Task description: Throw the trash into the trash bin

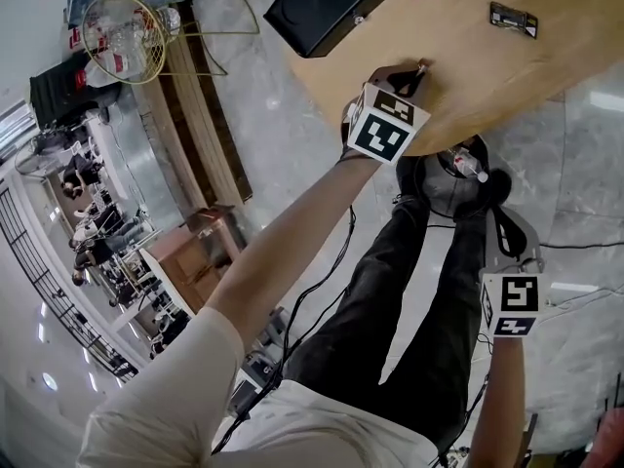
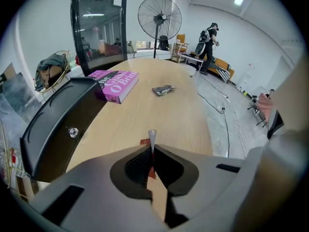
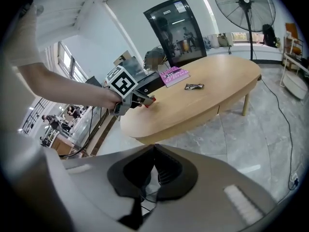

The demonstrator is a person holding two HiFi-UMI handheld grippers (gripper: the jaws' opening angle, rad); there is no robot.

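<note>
A red wrapper scrap (image 2: 144, 141) is pinched in the closed jaws of the left gripper (image 2: 152, 139) at the table's (image 2: 183, 115) near edge. The right gripper (image 3: 153, 151) is held pressed together with nothing in it, off the table. A dark wrapper (image 2: 164, 90) is seen near the table's middle.

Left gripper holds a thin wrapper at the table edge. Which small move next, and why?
Probably lift the wrapper off the table, toward the black bin below: the left gripper is shut on it, and the bin is open.

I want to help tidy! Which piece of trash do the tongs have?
The small red wrapper, pinched in the left tongs at the table edge. The dark wrapper lies alone farther along the table.
</note>
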